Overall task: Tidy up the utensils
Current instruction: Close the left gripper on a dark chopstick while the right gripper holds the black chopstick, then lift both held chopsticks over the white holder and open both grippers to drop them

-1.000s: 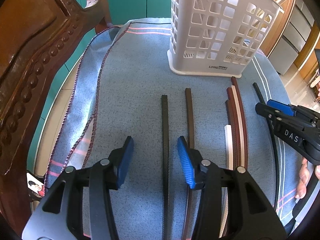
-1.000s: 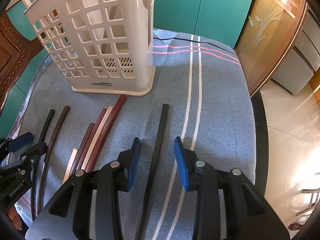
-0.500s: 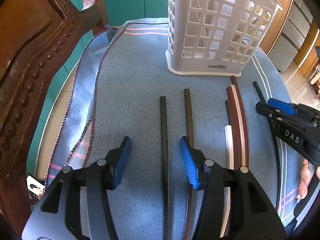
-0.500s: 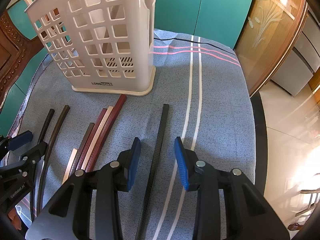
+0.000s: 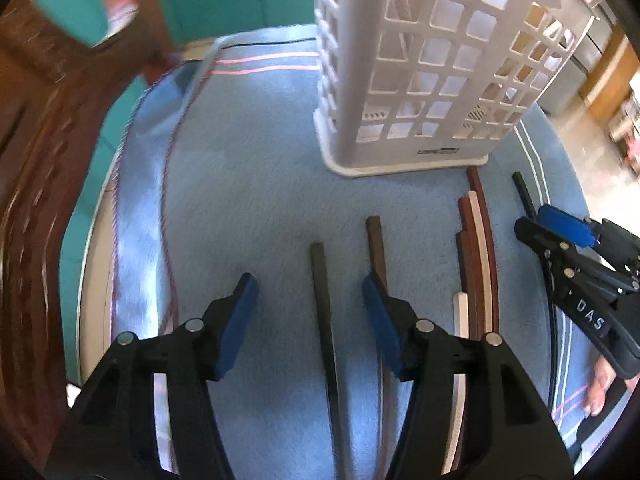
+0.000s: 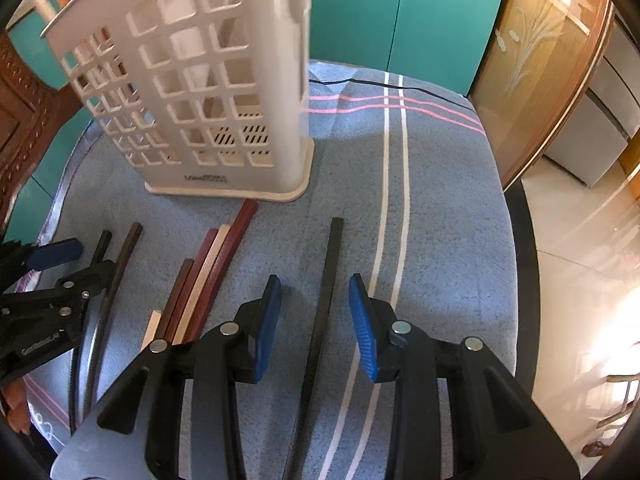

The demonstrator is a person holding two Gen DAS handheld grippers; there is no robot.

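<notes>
Straddling a black chopstick (image 5: 322,312), your left gripper (image 5: 310,308) has its jaws opening, pads clear of the stick. Your right gripper (image 6: 315,312) stands apart over another black chopstick (image 6: 326,292), not touching it. Both sticks lie flat on the blue cloth (image 6: 440,208). A bundle of red-brown and cream chopsticks (image 6: 204,276) lies between them. The white utensil basket (image 6: 192,92) stands upright beyond.

Bright daylight, glare on the floor (image 6: 592,280) at right, motion-blurred left wrist view, heavy fisheye edge curvature.
</notes>
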